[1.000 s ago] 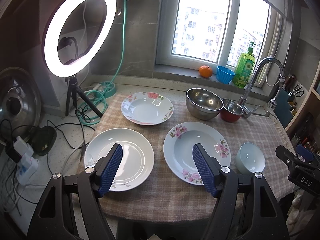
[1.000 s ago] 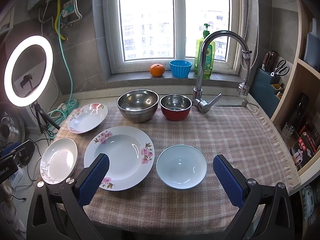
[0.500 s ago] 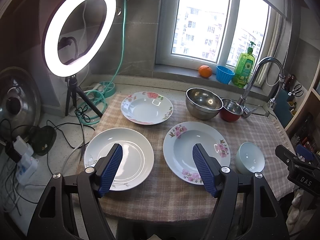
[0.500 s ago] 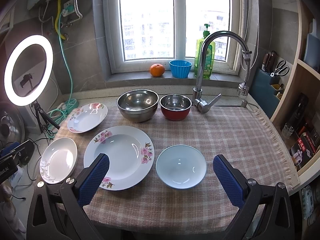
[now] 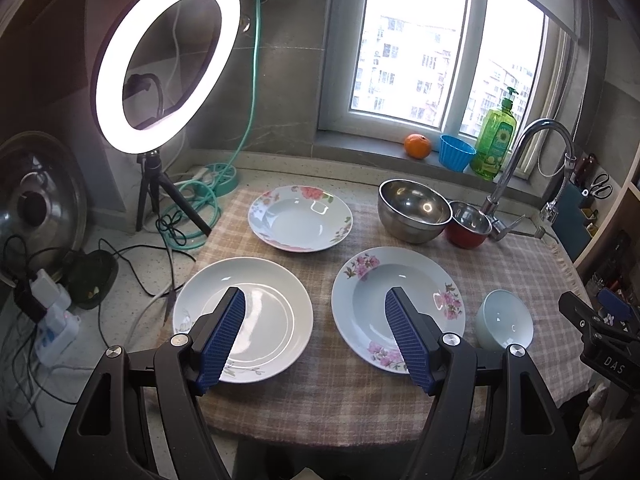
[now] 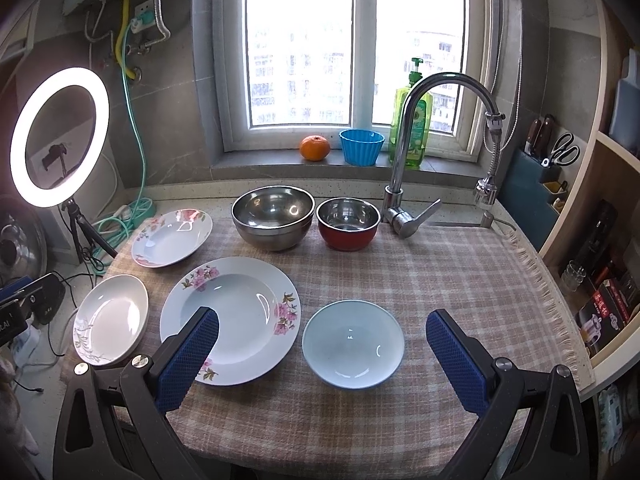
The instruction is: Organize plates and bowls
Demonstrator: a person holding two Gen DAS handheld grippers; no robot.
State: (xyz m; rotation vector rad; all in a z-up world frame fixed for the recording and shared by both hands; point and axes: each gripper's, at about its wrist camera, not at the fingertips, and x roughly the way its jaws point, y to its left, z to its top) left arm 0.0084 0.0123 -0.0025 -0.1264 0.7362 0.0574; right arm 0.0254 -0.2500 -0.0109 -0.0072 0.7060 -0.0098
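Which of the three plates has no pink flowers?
The plain white plate at the cloth's left edge; both others, the far plate and the middle plate, carry pink blossoms.

lit ring light (image 5: pixel 166 56), orange (image 6: pixel 315 147) (on windowsill), green soap bottle (image 6: pixel 412 128), faucet (image 6: pixel 424 152)

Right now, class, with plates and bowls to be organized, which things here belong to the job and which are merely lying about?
Belongs to the job:
large floral plate
small floral plate
white plate
pale blue bowl
large steel bowl
red bowl

Just lying about:
orange
blue cup
green soap bottle
ring light
scissors
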